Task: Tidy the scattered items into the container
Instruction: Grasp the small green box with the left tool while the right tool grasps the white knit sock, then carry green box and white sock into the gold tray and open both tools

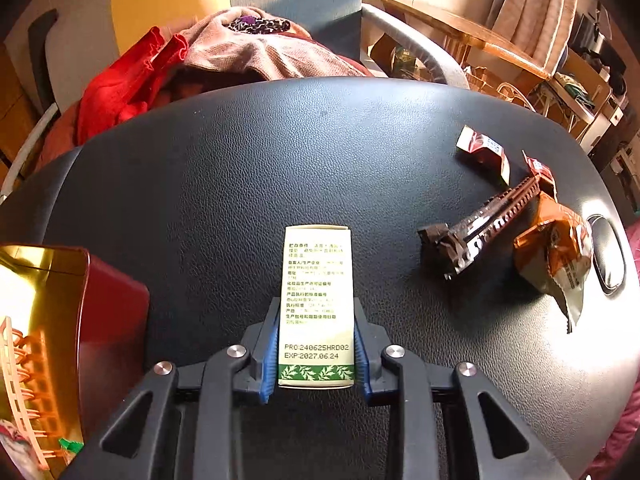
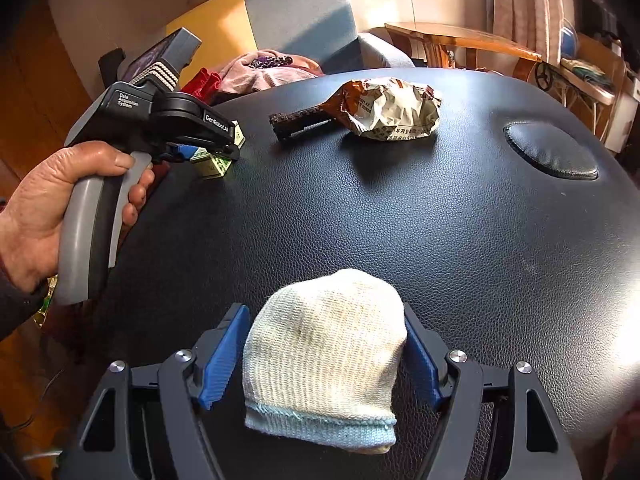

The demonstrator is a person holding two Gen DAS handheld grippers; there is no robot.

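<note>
My left gripper (image 1: pixel 316 316) is shut on a white and green carton (image 1: pixel 316 304) above the black leather surface (image 1: pixel 260 160). The red and gold tin (image 1: pixel 60 320) stands at the left, holding a few items. My right gripper (image 2: pixel 324 316) is shut on a cream knitted sock (image 2: pixel 324 356). In the right wrist view the left gripper (image 2: pixel 216 148) holds the carton (image 2: pixel 214 166) at the far left. A dark snack bar (image 1: pixel 480 228), an orange crumpled packet (image 1: pixel 556 252) and two small red sachets (image 1: pixel 484 152) lie on the right.
A chair with red and pink clothes (image 1: pixel 200 60) stands behind the surface. A wooden table (image 1: pixel 460 28) and clutter are at the back right. A padded button (image 2: pixel 552 152) dents the leather on the right.
</note>
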